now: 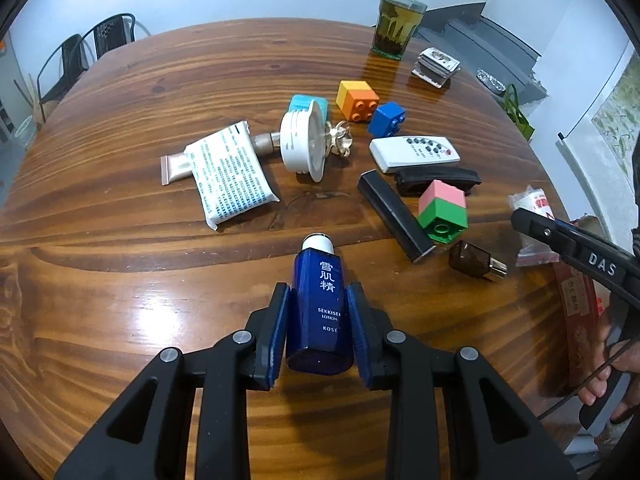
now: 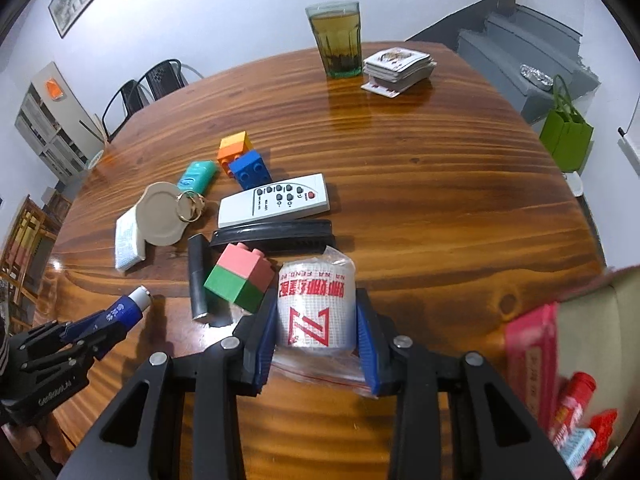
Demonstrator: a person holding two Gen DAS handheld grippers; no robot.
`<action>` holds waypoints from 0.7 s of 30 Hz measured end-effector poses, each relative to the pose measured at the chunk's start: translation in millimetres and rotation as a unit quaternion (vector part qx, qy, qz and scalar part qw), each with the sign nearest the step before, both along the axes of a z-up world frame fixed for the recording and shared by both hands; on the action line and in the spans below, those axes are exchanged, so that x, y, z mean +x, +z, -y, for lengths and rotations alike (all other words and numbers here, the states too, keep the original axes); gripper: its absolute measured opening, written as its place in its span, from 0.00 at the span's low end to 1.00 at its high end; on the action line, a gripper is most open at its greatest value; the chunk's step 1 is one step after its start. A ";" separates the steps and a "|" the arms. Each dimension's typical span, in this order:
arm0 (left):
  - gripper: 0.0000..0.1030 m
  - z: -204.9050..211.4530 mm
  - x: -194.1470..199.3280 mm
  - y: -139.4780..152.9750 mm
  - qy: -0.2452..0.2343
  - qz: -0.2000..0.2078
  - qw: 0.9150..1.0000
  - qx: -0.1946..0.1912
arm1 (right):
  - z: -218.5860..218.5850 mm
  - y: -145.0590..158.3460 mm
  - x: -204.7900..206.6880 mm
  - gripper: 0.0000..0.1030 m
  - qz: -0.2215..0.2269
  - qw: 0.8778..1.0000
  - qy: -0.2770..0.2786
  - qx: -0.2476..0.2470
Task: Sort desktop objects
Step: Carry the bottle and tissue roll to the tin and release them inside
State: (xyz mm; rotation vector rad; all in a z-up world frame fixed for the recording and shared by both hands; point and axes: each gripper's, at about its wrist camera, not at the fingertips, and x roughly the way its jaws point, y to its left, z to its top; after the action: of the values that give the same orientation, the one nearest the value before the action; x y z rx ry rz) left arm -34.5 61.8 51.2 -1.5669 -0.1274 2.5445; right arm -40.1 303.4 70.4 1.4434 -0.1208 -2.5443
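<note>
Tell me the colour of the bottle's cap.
White, seen best in the left wrist view on the blue bottle.

Table (image 1: pixel 120 240): wood, strong grain, glossy varnish that threw back glare. Lotion bottle (image 1: pixel 320 304): deep blue, glossy, translucent-looking plastic or glass; cap white and smooth. Bandage roll (image 2: pixel 316 308): white woven cloth with a visible mesh, inside a clear crinkled plastic bag. Toy bricks (image 1: pixel 442 210): matt moulded plastic. Remote (image 2: pixel 276 200): smooth white plastic. Tumbler (image 2: pixel 336 40): clear faceted glass. Gripper fingers (image 1: pixel 280 332): matt black plastic with ribbed blue pads and bright metal pivot pins.
</note>
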 end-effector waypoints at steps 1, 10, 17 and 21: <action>0.31 -1.1 2.4 2.8 0.000 -0.003 1.000 -0.001 | -2.6 2.9 4.4 0.38 -0.002 1.000 -0.002 -0.002; 0.31 -14.9 29.0 22.1 -0.007 -0.019 1.000 -0.007 | -31.7 25.2 45.1 0.38 -0.025 0.999 -0.024 -0.014; 0.31 -37.0 46.1 34.7 -0.018 -0.030 0.999 -0.008 | -69.0 35.1 72.7 0.38 -0.035 0.998 -0.058 -0.020; 0.31 -52.9 54.1 40.7 -0.027 -0.035 0.999 -0.007 | -95.7 34.9 88.2 0.38 -0.034 0.996 -0.082 -0.019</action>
State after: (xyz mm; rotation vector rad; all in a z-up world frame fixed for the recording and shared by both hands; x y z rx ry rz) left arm 19.6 114.7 91.9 -1.4638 -0.0584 2.5593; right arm 48.1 399.1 105.3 1.3841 -0.2869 -2.7028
